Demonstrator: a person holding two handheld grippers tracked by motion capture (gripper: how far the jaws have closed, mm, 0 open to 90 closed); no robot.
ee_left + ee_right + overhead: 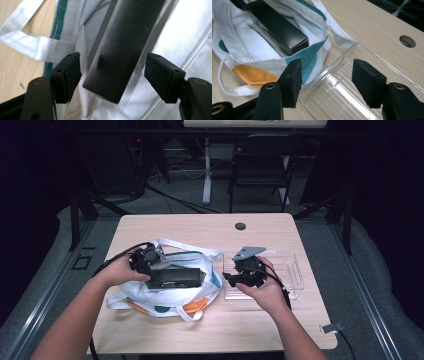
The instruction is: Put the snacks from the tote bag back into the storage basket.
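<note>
The table (150,227) is pale wood, with a small round hole (240,226) near its far edge. On its left half lies the bag (170,292) — white cloth with teal and orange patches, its handles (187,247) flopped loose on the wood. A long black box (175,277) rests in the bag's open mouth, one end lying on the white lining and the other end toward the teal rim nearest the tray.

Just right of the bag sits the tray (287,270), clear ribbed plastic, shallow, with nothing in it but the gripper poised over it.

The left gripper (145,260) is at the box's left end; its jaws stand released, one on each side of the box with a gap between each pad and the black face, so the box lies free in the bag. The right gripper (247,272) hovers over the tray's left part, jaws apart — nothing between them, the tray's rim below.
</note>
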